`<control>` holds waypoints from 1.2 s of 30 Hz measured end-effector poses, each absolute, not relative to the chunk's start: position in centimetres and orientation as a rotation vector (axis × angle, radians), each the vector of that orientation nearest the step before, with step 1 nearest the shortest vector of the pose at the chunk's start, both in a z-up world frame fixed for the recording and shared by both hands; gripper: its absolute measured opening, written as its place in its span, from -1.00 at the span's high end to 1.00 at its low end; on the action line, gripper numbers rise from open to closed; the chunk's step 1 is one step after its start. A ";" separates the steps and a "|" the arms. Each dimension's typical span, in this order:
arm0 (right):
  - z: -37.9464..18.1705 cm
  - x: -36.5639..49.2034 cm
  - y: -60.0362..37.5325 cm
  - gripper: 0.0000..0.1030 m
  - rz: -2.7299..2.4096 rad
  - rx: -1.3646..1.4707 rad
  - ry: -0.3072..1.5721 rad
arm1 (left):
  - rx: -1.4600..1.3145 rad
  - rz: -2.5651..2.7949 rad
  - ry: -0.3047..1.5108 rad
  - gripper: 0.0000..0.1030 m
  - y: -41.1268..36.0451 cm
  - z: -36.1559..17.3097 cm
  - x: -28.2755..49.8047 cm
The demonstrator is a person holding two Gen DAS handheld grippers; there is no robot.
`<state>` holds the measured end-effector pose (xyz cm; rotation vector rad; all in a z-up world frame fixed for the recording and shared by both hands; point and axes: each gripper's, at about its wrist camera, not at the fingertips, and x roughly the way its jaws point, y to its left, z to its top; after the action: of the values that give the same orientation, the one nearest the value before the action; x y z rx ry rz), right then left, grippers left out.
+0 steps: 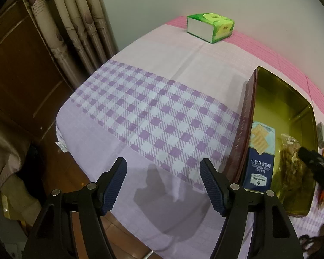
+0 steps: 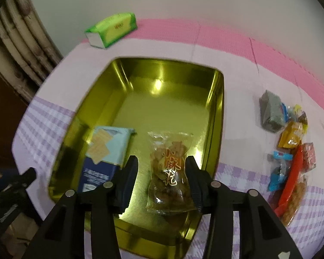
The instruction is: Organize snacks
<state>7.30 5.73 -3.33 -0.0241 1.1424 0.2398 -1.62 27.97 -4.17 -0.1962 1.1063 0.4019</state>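
"SEA SALT" on cracker box [image 1: 260, 159]; "麻花" on snack bag [image 2: 169, 172].

Green tissue pack [image 1: 210, 27] on pink-and-purple checked tablecloth [image 1: 153, 112], patterned beige curtain [image 1: 75, 19] — dark wooden cabinet [image 1: 21, 82] beside it

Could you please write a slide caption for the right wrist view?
Right claw straddles a clear snack bag in the gold tin, beside a cracker box.
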 end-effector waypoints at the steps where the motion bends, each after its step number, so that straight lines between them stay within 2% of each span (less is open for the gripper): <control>1: -3.0 7.2 5.5 0.15 0.244 -0.017 1.135 | -0.195 0.403 1.105 -0.37 28.0 -4.2 -1.6; 9: -0.4 7.1 -2.8 0.12 0.181 0.059 1.075 | -0.172 0.404 1.085 -0.37 27.8 -3.7 -1.7; 19: -2.3 8.0 -16.8 0.11 -0.028 0.085 1.115 | -0.085 0.317 1.016 -0.37 24.9 -2.1 -1.8; 35: -7.4 10.4 -20.8 0.13 0.011 0.078 1.160 | 0.106 -0.006 1.003 -0.37 13.7 -0.1 -1.8; 36: -7.5 10.5 -20.8 0.18 0.014 0.075 1.161 | 0.114 -0.025 1.005 -0.37 12.9 -0.1 -1.7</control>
<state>10.46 -20.83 -7.51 0.0749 1.1607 0.0141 -1.68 12.85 -0.11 0.1141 1.0053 -0.0252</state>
